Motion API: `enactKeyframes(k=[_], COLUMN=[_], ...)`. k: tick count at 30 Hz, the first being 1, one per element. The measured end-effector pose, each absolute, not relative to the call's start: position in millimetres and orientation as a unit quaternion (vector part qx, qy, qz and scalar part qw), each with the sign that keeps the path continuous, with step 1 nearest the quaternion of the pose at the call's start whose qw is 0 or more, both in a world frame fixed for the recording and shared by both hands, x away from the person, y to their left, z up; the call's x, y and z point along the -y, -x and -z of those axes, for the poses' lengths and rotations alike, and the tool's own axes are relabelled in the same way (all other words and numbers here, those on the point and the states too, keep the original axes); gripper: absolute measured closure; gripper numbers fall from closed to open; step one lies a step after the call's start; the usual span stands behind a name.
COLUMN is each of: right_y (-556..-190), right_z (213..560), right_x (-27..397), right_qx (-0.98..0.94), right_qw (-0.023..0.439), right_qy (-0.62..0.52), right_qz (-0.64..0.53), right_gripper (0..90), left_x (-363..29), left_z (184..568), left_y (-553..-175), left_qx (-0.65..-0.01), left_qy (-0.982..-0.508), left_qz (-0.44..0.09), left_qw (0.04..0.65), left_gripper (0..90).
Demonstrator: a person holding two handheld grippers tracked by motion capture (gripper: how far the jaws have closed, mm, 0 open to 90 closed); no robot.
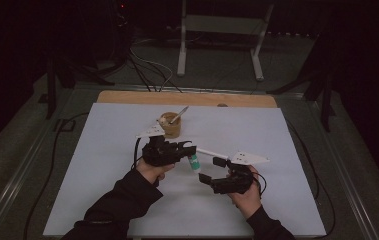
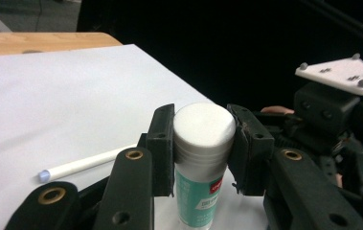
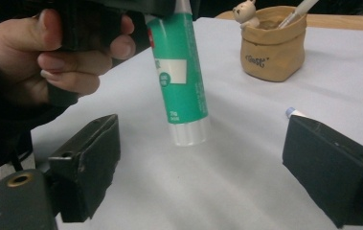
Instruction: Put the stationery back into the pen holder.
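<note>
Left gripper (image 1: 189, 149) clamped — right gripper (image 1: 210, 170) agape

Cam setup: one fixed overhead, two riding the grippers.
High view looks fwd and down over the whole white paper-covered table (image 1: 102, 165); both gripper views sit close, sharing the green-and-white glue stick (image 2: 199, 158) (image 3: 178, 72) w/ it.

A tan pouch-shaped pot (image 1: 171, 127) stands on the white sheet (image 1: 102, 165) covering the desk (image 1: 127, 96), toward its far middle. A small bear figure (image 3: 246, 12) sits at its rim, and a pen (image 1: 179, 115) leans inside. A white stick (image 2: 85, 165) lies flat on the sheet, nearer.
</note>
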State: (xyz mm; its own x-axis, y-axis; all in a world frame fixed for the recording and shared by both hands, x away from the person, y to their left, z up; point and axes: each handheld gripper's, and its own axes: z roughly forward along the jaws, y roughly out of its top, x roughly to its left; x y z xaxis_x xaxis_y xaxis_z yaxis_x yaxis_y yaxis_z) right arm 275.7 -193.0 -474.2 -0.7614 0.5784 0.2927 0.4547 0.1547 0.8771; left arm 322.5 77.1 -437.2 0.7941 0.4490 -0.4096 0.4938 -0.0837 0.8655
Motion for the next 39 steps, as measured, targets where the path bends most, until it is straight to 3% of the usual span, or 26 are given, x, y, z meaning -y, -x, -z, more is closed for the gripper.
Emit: enactKeyframes(k=[9, 39], right_y=[-269, -265], right_z=[469, 481], right_x=[197, 205], right_qx=[-0.77, -0.779], right_qw=[0.061, 0.079], right_qy=[-0.32, -0.32], right_qz=[-0.549, -0.534], right_gripper=[3.3, 0.5], left_x=[-75, -88], left_z=[429, 398], left_y=[-321, -344], left_qx=[-0.305, -0.292], left_qy=[-0.762, -0.772], left_qz=[-0.023, -0.107], left_qw=[0.571, 0.555], left_gripper=[66.5, 66.4])
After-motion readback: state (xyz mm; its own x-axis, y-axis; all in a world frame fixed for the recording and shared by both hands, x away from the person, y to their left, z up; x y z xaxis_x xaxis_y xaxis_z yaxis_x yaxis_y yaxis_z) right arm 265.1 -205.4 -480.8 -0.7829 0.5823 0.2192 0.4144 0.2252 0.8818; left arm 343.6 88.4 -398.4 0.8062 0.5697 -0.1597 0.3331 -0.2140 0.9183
